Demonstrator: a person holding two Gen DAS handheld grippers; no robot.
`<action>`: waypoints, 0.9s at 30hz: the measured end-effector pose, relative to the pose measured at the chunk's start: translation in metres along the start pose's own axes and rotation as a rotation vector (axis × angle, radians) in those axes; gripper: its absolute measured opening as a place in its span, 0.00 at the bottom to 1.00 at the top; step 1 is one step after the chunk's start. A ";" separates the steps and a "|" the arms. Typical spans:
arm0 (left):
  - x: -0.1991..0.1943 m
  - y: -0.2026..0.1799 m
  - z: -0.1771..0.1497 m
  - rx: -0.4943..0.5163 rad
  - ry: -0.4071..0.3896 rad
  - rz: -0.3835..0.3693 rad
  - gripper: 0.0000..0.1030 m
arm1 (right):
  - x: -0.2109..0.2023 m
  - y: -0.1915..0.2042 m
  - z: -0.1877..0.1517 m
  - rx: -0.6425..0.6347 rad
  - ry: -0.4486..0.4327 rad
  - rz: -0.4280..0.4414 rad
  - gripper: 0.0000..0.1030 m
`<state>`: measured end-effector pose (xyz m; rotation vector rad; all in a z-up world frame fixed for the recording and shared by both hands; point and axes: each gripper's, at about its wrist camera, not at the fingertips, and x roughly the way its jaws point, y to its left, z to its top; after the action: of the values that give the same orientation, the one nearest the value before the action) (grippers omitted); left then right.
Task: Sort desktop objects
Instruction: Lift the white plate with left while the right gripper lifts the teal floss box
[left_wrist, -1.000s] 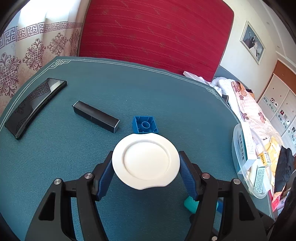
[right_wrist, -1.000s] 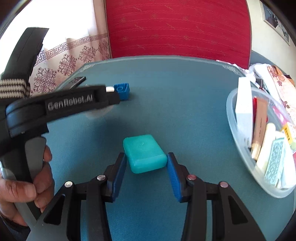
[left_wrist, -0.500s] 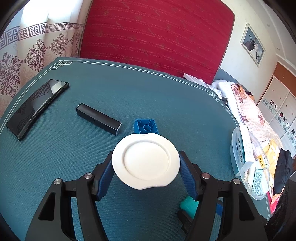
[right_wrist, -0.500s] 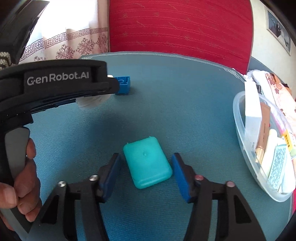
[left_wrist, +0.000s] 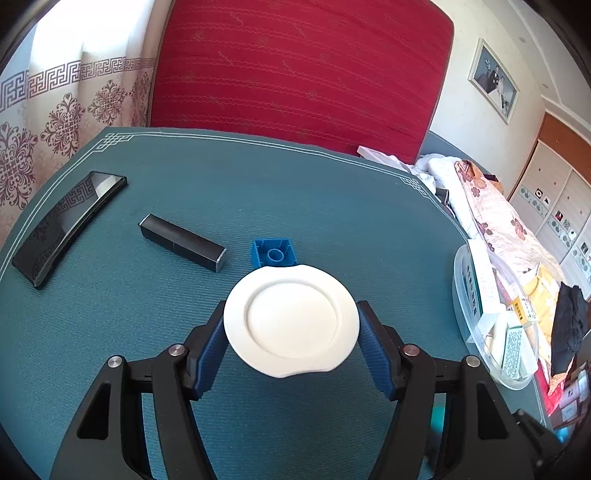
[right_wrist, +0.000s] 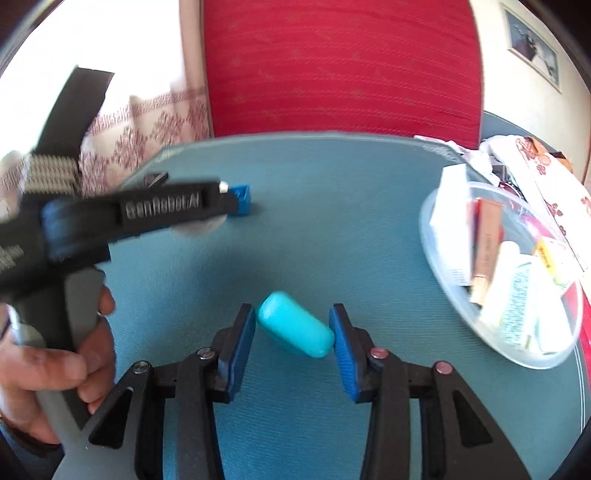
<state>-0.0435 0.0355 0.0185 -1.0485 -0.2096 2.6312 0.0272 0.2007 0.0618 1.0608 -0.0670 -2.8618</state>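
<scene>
Clamping white plate (left_wrist: 291, 325), left gripper (left_wrist: 291, 341) fingers on rim, frame centre. Right gripper (right_wrist: 293, 338) fingers just closed onto tilted teal case (right_wrist: 295, 334), lower centre.

Ahead of the right gripper (right_wrist: 294, 334) the green table mat (right_wrist: 332, 206) lies bare up to its far edge. To its right the clear tub (right_wrist: 517, 354) of boxes blocks the way. To its left the left gripper (left_wrist: 291, 345) and the hand (right_wrist: 51, 373) stand close. Just beyond the left gripper sits a blue brick (left_wrist: 274, 253), with a black bar (left_wrist: 183, 243) and a black phone (left_wrist: 66, 229) further left; the mat beyond them is free.
</scene>
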 end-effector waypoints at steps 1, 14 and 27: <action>-0.001 -0.003 -0.001 0.011 -0.002 0.002 0.67 | -0.004 -0.005 0.001 0.013 -0.008 0.001 0.30; 0.000 -0.021 -0.008 0.075 0.009 0.007 0.67 | -0.010 -0.036 -0.018 0.054 0.023 0.028 0.48; -0.002 -0.014 -0.003 0.047 0.009 -0.001 0.67 | 0.034 -0.015 -0.013 -0.047 0.130 -0.030 0.77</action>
<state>-0.0369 0.0478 0.0206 -1.0441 -0.1458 2.6175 0.0095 0.2121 0.0288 1.2448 0.0260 -2.7974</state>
